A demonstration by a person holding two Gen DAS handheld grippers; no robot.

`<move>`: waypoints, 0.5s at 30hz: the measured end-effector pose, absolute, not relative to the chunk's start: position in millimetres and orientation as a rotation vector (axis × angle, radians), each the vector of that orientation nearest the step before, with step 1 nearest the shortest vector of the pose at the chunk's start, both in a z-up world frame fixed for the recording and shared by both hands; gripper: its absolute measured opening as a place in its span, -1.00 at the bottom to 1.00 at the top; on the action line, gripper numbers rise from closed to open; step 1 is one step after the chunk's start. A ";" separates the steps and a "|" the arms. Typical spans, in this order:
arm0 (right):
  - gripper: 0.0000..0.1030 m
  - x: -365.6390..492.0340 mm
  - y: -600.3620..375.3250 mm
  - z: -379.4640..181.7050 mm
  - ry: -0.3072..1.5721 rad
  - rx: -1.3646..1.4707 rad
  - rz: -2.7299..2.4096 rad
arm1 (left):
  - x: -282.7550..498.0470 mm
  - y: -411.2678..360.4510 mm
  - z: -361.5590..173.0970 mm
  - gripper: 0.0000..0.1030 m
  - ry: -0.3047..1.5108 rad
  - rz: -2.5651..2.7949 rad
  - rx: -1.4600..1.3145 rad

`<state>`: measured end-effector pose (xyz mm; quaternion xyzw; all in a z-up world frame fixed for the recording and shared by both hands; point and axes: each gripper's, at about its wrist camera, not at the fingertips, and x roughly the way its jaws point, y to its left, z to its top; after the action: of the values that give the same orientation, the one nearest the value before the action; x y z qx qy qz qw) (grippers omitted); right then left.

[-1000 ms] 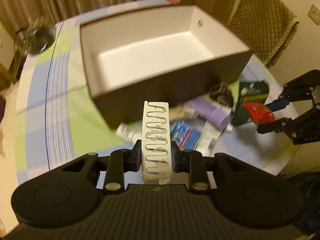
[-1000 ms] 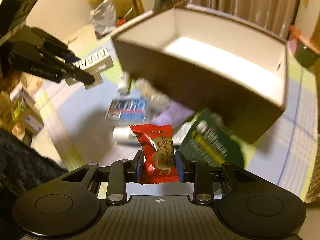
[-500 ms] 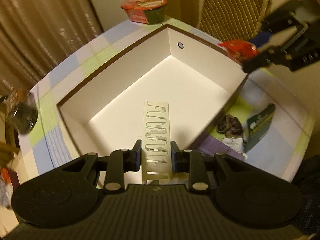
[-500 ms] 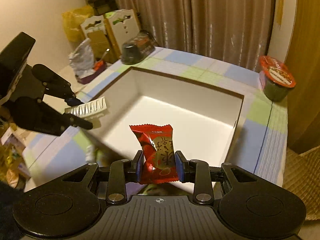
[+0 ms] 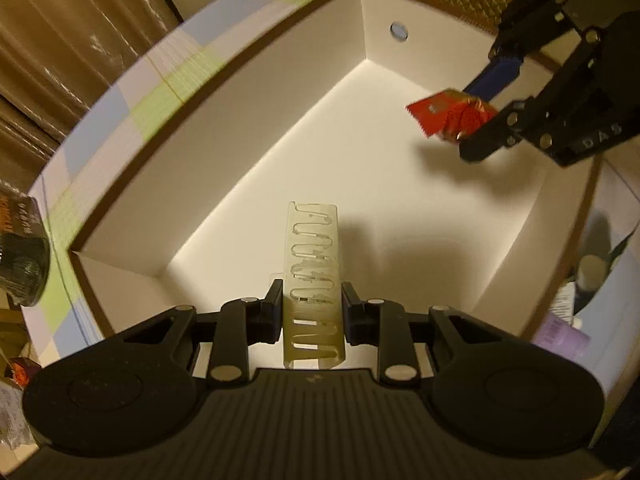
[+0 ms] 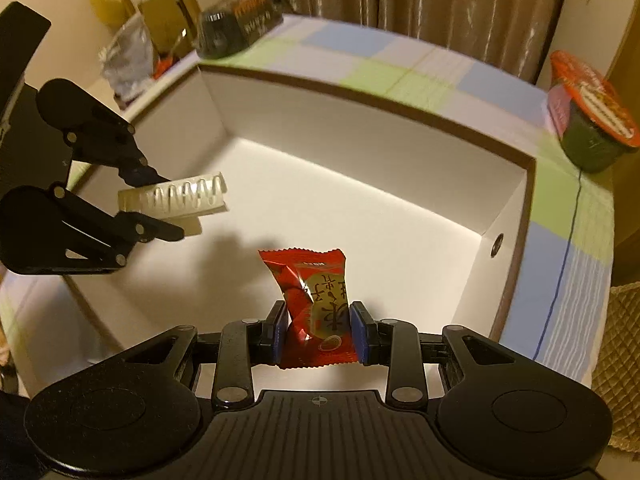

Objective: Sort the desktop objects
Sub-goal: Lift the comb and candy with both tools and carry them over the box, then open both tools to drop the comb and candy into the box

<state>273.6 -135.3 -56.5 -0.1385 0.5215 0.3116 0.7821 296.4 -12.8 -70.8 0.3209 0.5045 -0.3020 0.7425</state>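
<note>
I've got both claws over the white box (image 5: pixel 360 152): left claw (image 5: pixel 311 312) clamped on the plastic strip (image 5: pixel 312 276), right claw (image 6: pixel 319 334) at its 2 o'clock clamped on the red candy packet (image 6: pixel 316 304).

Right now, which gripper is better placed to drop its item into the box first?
Either, narrowly left: the left gripper holds the white slotted strip over the white box floor's middle; the right gripper holds its red candy packet nearer a wall.

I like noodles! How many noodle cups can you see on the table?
2. One red-lidded cup stands beyond the box's far right corner; a dark cup sits beyond its far left corner. Others may be hidden.
</note>
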 end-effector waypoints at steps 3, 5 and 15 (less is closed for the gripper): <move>-0.37 285.2 -131.6 -67.9 1.150 -0.334 0.677 | 305.8 -10.3 -85.6 -0.54 1.132 -0.668 0.715; -0.37 291.0 -128.1 -73.2 1.161 -0.357 0.682 | 312.5 -9.1 -92.7 -0.54 1.147 -0.668 0.719; -0.36 307.9 -115.4 -92.2 1.178 -0.457 0.685 | 336.9 -5.8 -112.8 -0.53 1.172 -0.677 0.731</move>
<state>307.9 -115.4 -92.2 -0.2094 0.5398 0.3138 0.7526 336.9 -5.8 -112.8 0.3306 0.5297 -0.3059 0.7187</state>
